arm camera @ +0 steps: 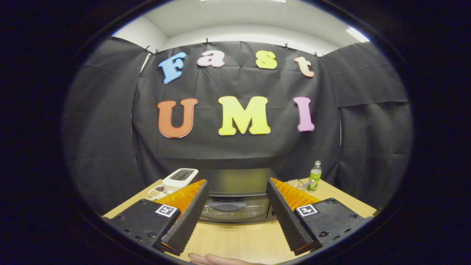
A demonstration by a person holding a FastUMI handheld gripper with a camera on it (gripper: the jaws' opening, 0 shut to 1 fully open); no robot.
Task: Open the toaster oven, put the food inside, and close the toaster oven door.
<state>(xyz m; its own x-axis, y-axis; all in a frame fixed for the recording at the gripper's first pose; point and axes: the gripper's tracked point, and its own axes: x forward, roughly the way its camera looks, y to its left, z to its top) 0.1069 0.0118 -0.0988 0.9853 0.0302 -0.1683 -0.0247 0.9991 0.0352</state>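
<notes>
- Gripper (237,191) sits low in the frame, fingers spread wide apart, nothing between them, nothing held.
- Left finger (186,217) and right finger (290,217) slant inward toward their tips, each tip near an upper corner of the toaster oven.
- Toaster oven (235,198) at lower centre, just ahead of the fingers and seen in the gap between them, standing on the table (239,239).
- Oven's long axis runs left-right across the frame; its front faces the camera.
- Oven door (235,211) looks closed and upright, with a curved handle (227,205) across the upper part of the glass.
- Oven top is flat and dark, backed close to the black cloth wall (235,147).
- No food can be made out on the bare table in front of the oven.
- White pop-up toaster (180,179) left of the oven, beyond the left finger, slots facing up.
- Small divided dish (156,191) with dark and pale bits, just left of the white toaster, near the table edge.
- Green bottle (314,176) stands upright right of the oven, beyond the right finger.
- Clear glass dish (296,184) just left of the bottle, something thin resting in it; too small to tell.
- Person's hand (217,260) at the bottom centre, fingers lying on the near table edge, below the gripper.
</notes>
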